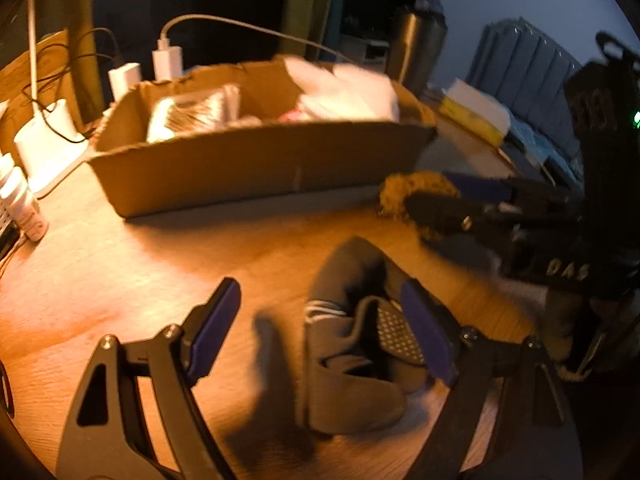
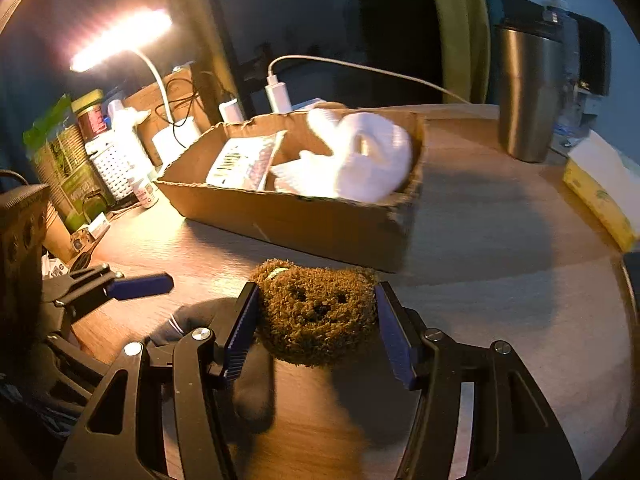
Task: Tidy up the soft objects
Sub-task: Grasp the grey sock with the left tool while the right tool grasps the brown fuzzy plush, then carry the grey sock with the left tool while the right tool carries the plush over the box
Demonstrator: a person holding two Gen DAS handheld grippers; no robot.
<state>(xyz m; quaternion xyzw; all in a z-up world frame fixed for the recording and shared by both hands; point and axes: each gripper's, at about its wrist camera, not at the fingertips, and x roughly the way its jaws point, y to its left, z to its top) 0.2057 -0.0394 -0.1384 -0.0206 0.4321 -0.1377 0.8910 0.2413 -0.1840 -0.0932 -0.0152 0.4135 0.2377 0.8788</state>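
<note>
steel tumbler (image 2: 528, 96) sat way off to the claw's far right, yellow tissue pack (image 2: 600, 188) just below it at the edge, lit desk lamp (image 2: 120, 38) glowed far left, green bag (image 2: 60, 160) under it, white charger (image 2: 279, 96) plugged in straight ahead

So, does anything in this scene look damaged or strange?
Yes. The cardboard box has a torn, ragged upper rim, most visibly along its back edge. The white soft item bulges above that rim at the box's right end instead of lying inside. Nothing looks spilled.
</note>
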